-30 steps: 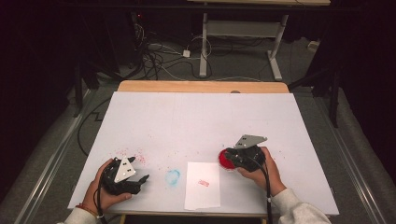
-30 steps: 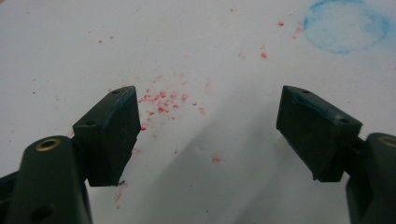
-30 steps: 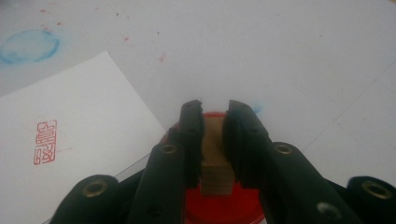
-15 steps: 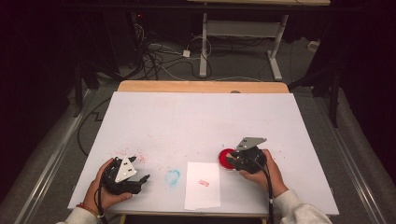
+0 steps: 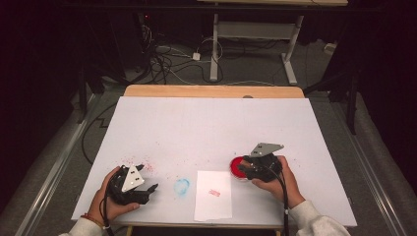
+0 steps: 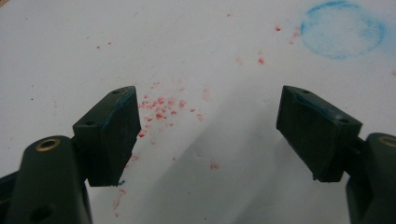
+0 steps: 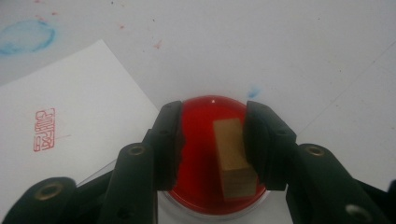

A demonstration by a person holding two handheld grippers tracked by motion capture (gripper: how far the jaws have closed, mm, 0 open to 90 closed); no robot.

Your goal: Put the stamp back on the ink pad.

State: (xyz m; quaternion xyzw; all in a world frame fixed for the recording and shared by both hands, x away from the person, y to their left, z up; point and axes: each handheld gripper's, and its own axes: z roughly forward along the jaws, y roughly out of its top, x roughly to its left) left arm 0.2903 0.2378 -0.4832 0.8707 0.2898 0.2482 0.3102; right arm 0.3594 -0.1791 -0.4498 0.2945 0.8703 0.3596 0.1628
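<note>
One red seal mark (image 7: 44, 129) is already printed on the paper sheet (image 5: 213, 195). The wooden stamp (image 7: 234, 156) lies in the red ink pad (image 7: 201, 163), just right of the sheet, touching one jaw of the right claw (image 7: 212, 140); a firm grip cannot be told. The left claw (image 6: 208, 135) is held open, empty, over the bench (image 5: 206, 123). Likely left: re-inking or putting away.

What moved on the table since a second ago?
Very little. The right hand-held gripper shifted slightly towards the person, staying over the round red ink pad with the small wooden stamp block between its jaws. The left hand-held gripper and white paper sheet stayed put.
</note>
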